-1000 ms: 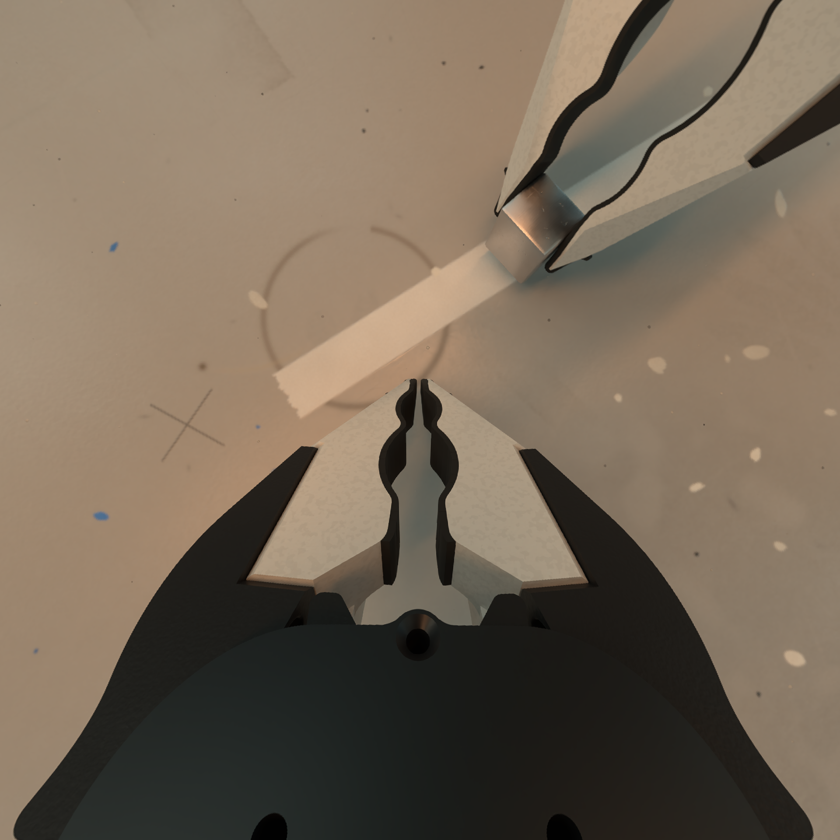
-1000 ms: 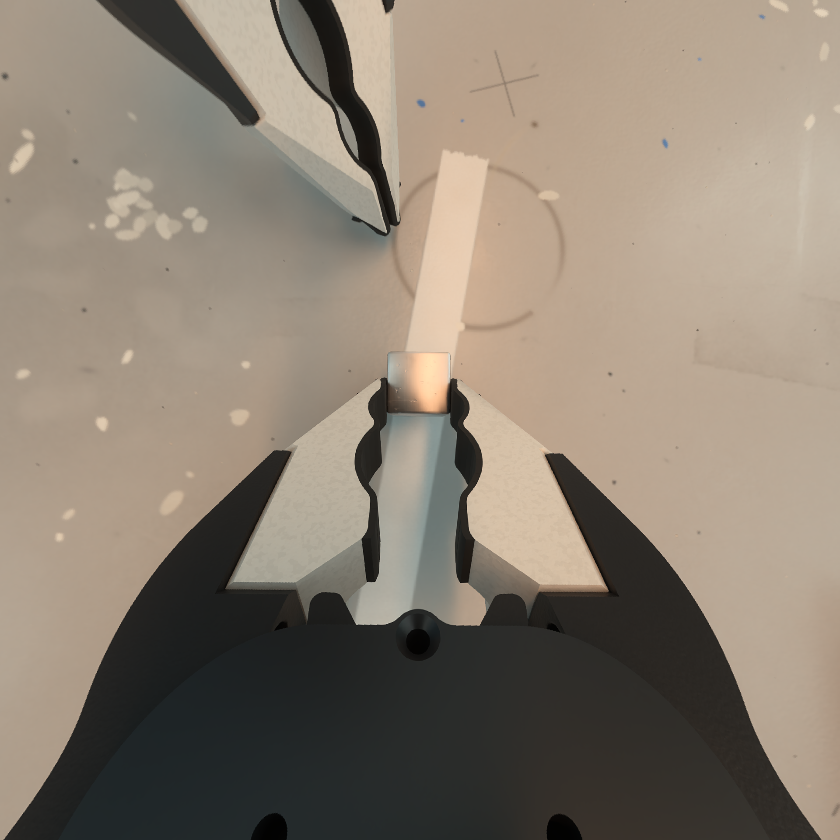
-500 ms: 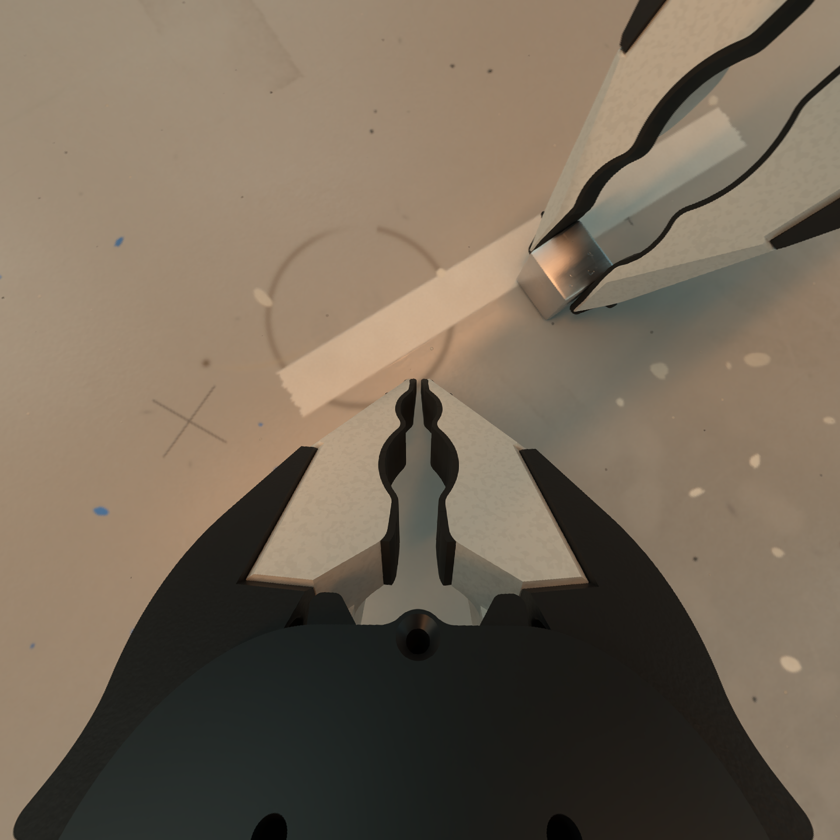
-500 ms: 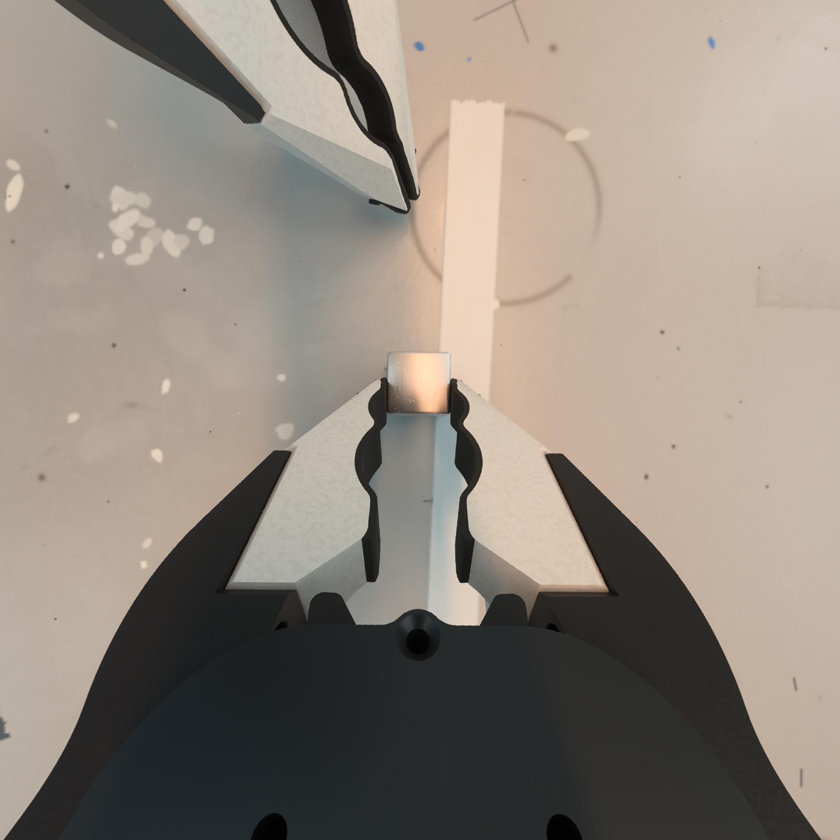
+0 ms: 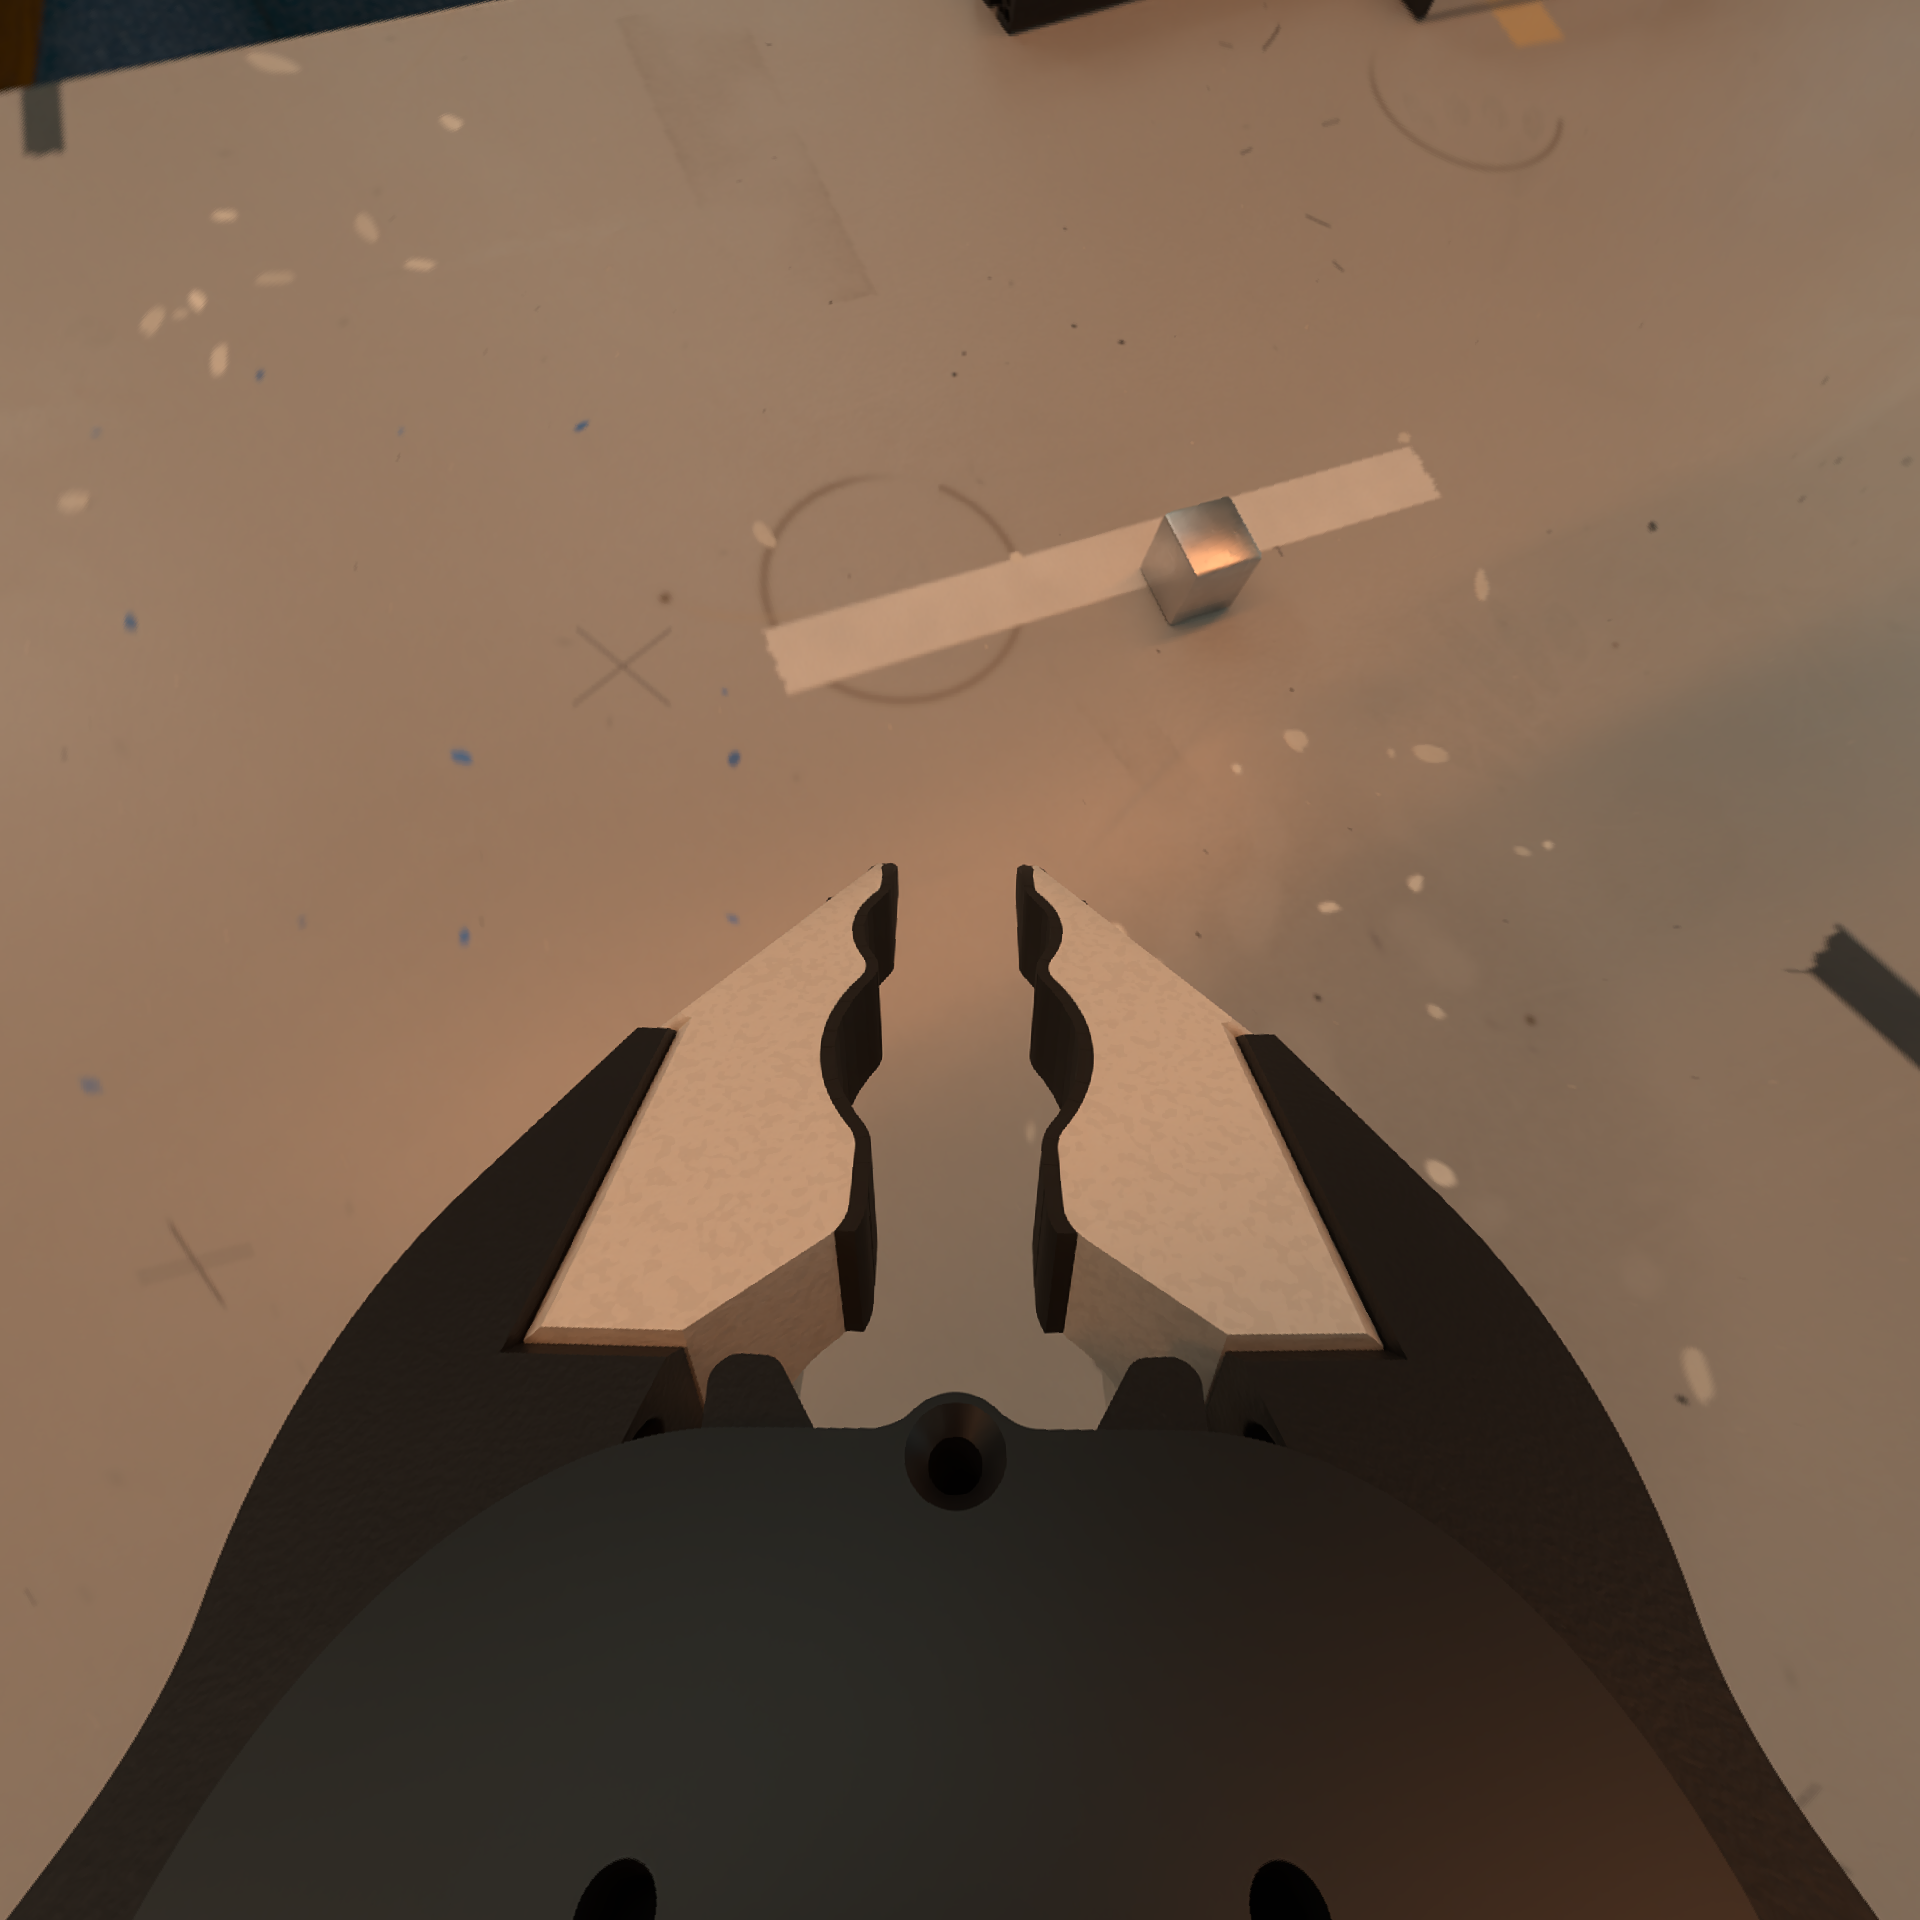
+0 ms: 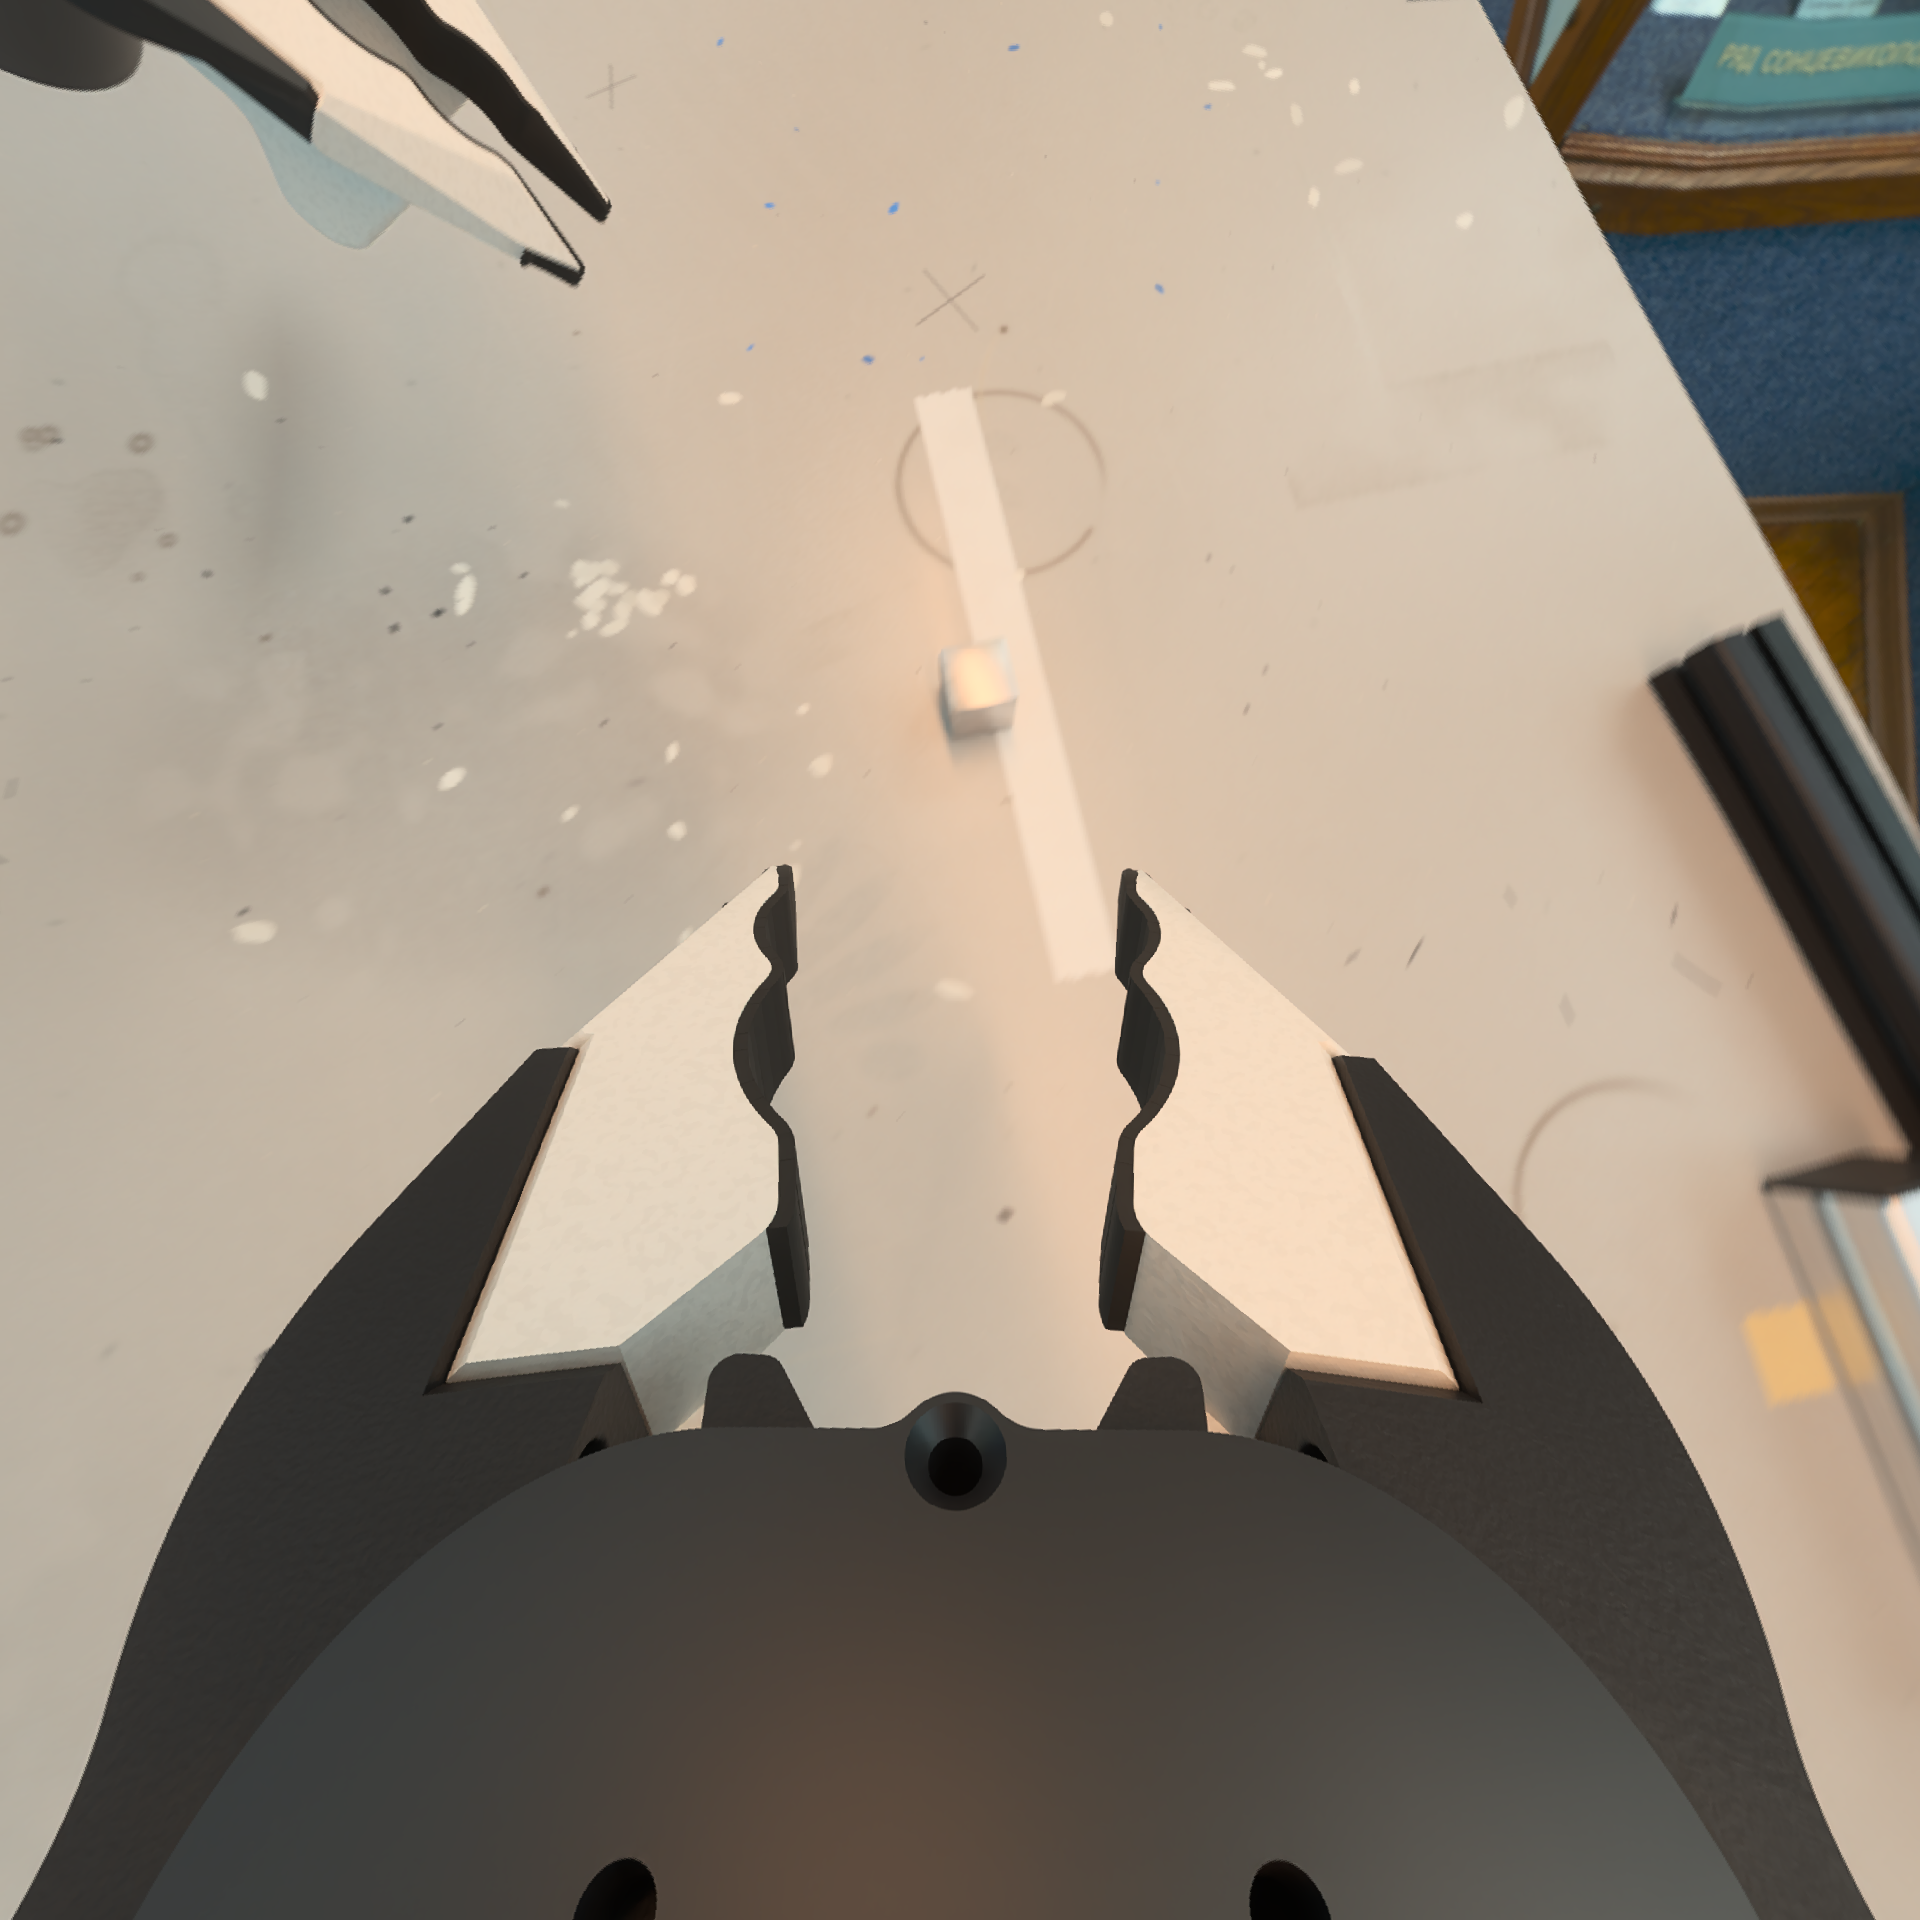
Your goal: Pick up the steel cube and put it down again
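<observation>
Steel cube (image 6: 977,688) is out of the right gripper (image 6: 956,883) now. Half a second ago it was pinched at that gripper's fingertips; now it sits alone on the worktop (image 6: 1351,727), well ahead of the tips and almost centred on the gap between the jaws.

Cube rests flat on one face, partly on the pale tape strip (image 6: 1013,675), overhanging the strip's left edge as seen from the right gripper. No long axis, since the sides are equal. From the right gripper one face looks roughly square-on; from the left gripper (image 5: 958,878) the cube (image 5: 1200,571) shows a vertical edge first, so it sits diagonal to that view, ahead and to the right of the tips.

Right gripper: jaws wide apart, nothing between them, and the view takes in far more worktop than before. Left gripper: jaws parted with a moderate gap, holding nothing; they were nearly closed in the earlier frames. It (image 6: 561,239) also appears far ahead-left in the right wrist view, well apart from the cube.

Tape strip (image 5: 1101,566) runs across a drawn circle (image 5: 888,587) on its far end from the right gripper. An X mark (image 5: 623,665) lies just beyond the circle. A dark bar (image 6: 1797,758) lies at the worktop edge, ahead-right of the right gripper.
</observation>
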`<state>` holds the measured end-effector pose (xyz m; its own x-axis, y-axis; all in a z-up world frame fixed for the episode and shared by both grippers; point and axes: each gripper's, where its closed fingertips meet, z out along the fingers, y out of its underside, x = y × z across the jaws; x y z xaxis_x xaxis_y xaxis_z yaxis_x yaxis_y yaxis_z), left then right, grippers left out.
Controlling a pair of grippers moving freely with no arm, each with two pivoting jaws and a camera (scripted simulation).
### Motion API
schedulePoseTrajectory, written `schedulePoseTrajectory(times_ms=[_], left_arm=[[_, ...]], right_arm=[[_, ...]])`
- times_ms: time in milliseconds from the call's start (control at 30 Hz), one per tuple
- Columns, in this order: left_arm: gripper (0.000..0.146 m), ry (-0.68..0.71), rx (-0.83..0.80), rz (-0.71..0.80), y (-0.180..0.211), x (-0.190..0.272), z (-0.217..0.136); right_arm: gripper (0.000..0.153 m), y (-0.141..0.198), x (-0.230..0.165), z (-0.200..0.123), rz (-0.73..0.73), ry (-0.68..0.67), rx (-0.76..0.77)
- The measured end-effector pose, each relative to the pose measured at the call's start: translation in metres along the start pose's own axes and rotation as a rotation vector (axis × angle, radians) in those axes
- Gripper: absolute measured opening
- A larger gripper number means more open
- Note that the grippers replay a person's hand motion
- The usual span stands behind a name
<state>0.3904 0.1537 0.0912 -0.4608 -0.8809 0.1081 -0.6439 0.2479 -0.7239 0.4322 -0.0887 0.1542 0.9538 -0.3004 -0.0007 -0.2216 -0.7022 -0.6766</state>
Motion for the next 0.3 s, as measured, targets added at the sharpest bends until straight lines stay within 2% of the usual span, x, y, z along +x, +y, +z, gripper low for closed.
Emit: schedulePoseTrajectory(times_ms=[67,167,300], left_arm=[[0.023,-0.005,0.029,-0.055,0.01,0.006,-0.012],[0.022,-0.006,0.075,-0.119,0.024,0.025,-0.022],[0.022,-0.053,0.136,-0.128,0.036,0.048,-0.016]], right_arm=[[0.062,0.023,-0.019,-0.02,0.046,0.011,0.028],[0.061,0.06,-0.045,-0.034,0.174,0.029,0.106],[0.057,0.092,-0.065,-0.031,0.366,0.108,0.344]])
